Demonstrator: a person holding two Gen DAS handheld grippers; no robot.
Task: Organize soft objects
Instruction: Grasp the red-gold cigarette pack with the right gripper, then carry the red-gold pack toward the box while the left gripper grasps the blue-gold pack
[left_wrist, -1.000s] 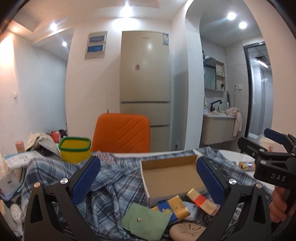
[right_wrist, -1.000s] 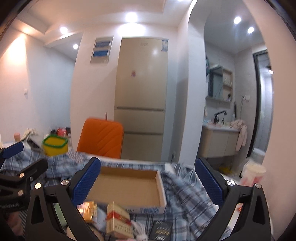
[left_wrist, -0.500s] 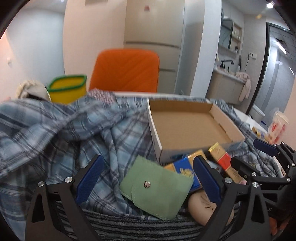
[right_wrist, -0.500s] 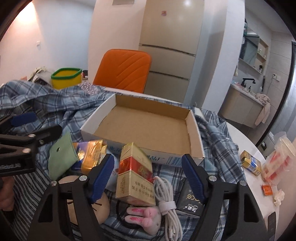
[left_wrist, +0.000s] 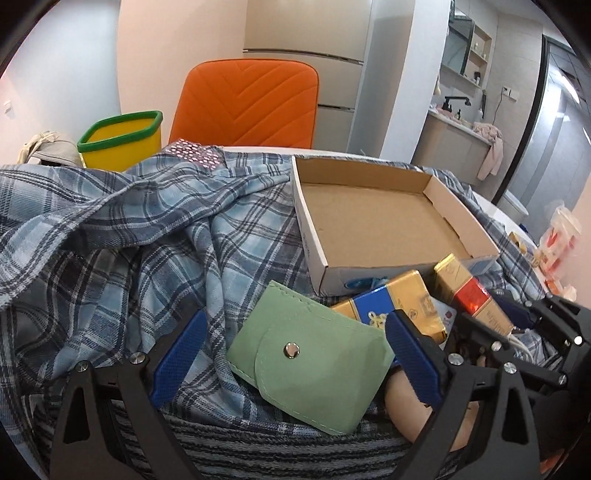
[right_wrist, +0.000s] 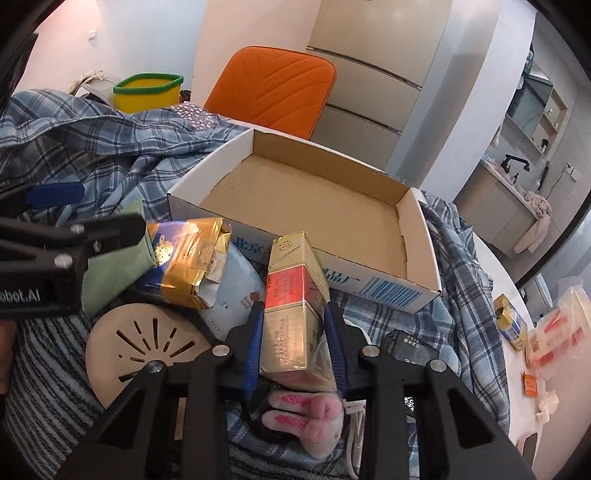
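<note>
A pile lies on a blue plaid shirt (left_wrist: 147, 221) in front of an empty cardboard box (left_wrist: 306, 229). My left gripper (left_wrist: 295, 321) stands open, its blue pads on either side of a green snap pouch (left_wrist: 314, 369) without pressing it. My right gripper (right_wrist: 294, 308) is closing its jaws on a gold and red pack (right_wrist: 291, 280), and both pads touch the pack's sides. A pink plush rabbit (right_wrist: 306, 413) lies just under that pack. A blue and gold soft pack (right_wrist: 184, 266) leans on the box's front wall.
A round beige slotted disc (right_wrist: 144, 343), a black box (right_wrist: 410, 347) and a white cable sit in the pile. Behind stand a yellow bin (left_wrist: 122, 140) with a green rim and an orange chair (left_wrist: 247, 103). Small packets lie on the white table (right_wrist: 517, 369) at right.
Both grippers dropped and tipped down from facing the room toward the pile. The right jaws went from wide apart to closed on the gold and red pack. The left now straddles the green pouch.
</note>
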